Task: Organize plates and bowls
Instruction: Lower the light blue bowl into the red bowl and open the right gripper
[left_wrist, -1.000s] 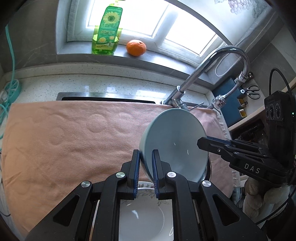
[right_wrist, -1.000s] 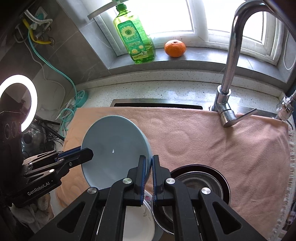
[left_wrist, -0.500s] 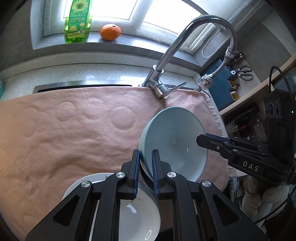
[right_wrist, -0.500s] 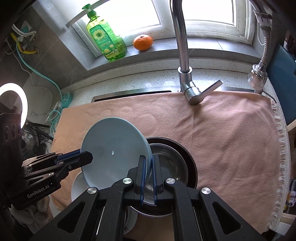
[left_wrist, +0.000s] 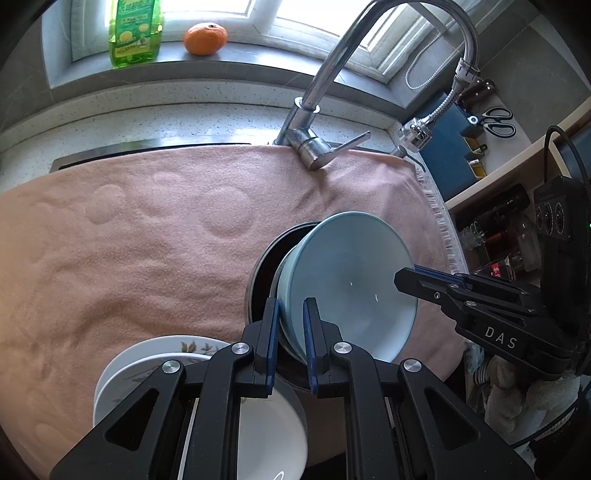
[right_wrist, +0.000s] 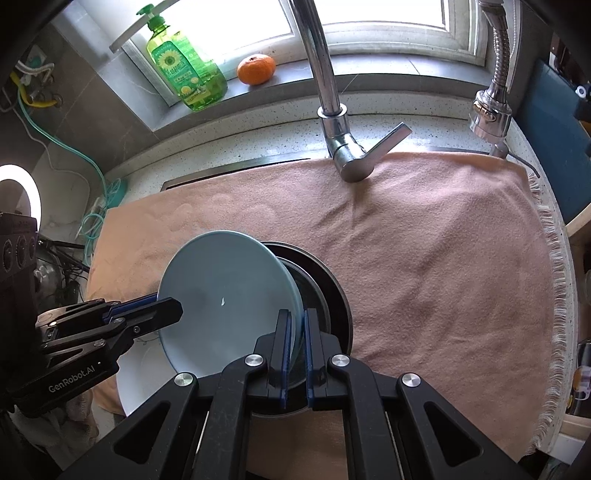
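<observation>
Both the left gripper (left_wrist: 290, 332) and right gripper (right_wrist: 295, 343) have fingers clamped on the blue bowl's (left_wrist: 347, 280) rim, poised over the metal bowl (right_wrist: 332, 291), needing a level lowering before release

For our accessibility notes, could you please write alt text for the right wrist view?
Two grippers, the right gripper and the left gripper, clamp opposite rims of a pale blue bowl, tilted above a dark metal bowl on a pink towel. Behind stand a faucet, a green bottle and an orange.
</observation>
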